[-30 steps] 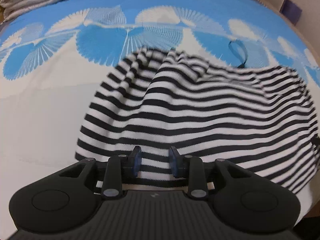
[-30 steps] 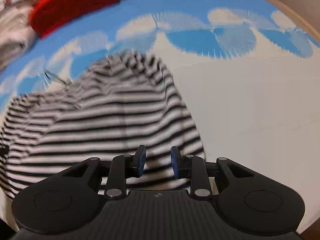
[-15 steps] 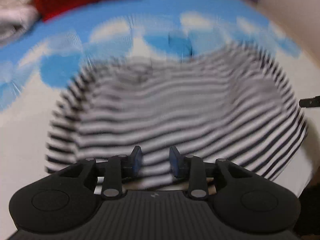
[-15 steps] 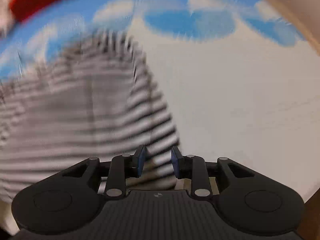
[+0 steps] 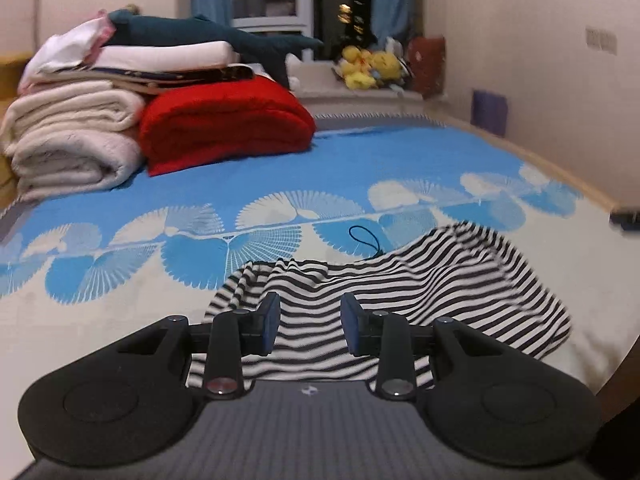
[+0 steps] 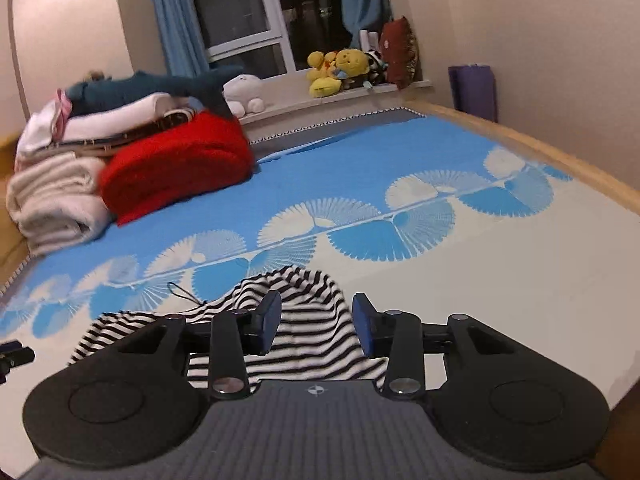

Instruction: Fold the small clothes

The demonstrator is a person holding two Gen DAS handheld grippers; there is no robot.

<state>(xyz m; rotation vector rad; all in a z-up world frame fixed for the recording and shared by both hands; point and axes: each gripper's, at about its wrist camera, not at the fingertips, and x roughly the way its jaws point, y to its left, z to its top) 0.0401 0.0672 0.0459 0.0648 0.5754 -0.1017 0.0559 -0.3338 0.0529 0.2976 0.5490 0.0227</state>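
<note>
A black-and-white striped garment (image 5: 420, 280) lies rumpled on the blue and white bedspread (image 5: 280, 168), with a thin black cord loop (image 5: 366, 240) at its far edge. My left gripper (image 5: 310, 322) hovers above its near left part, jaws apart, no fabric pinched between the pads. In the right wrist view the same garment (image 6: 304, 292) and cord loop (image 6: 182, 292) show. My right gripper (image 6: 318, 326) hangs over the garment's right end. Its jaws are opening and the pads press on nothing.
A stack of folded cream blankets (image 5: 72, 140) and a red blanket (image 5: 224, 124) sit at the bed's far left, with a dark plush shark (image 5: 208, 36) on top. Yellow plush toys (image 6: 336, 70) line the windowsill. The wooden bed edge (image 6: 560, 152) runs along the right wall.
Both grippers have risen and tilted up from the garment, so the far room has come into view. The right jaws stand wider than before. The garment lies more bunched.
</note>
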